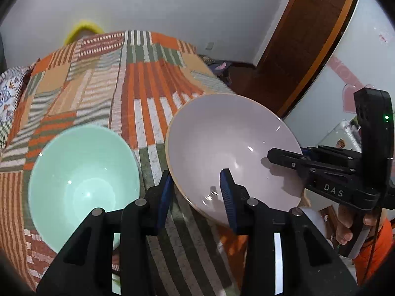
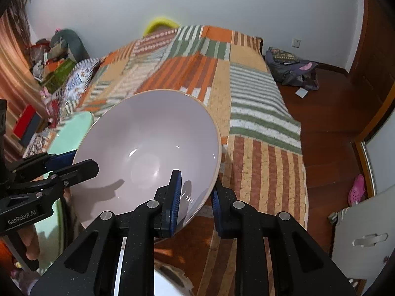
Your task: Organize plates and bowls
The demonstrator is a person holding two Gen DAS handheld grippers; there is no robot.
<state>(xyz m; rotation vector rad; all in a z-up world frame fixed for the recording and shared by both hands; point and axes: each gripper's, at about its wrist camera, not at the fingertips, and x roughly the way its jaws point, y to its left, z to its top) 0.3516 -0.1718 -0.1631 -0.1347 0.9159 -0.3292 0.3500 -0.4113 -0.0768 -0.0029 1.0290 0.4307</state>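
Both my left gripper [image 1: 197, 197] and right gripper [image 2: 195, 194] pinch the white bowl's [image 1: 222, 143] rim, jaws nearly closed; uneven pull could slip it onto the green bowl [image 1: 81, 172] beside it.

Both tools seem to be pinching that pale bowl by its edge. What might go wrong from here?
The pale bowl is tilted and held only at its rim by the left tool and right tool; the glossy surface could slip free. If the two hands pull unevenly, the bowl may twist out. The green bowl sits close beside it on the soft bedspread, so a swing might knock the two together.
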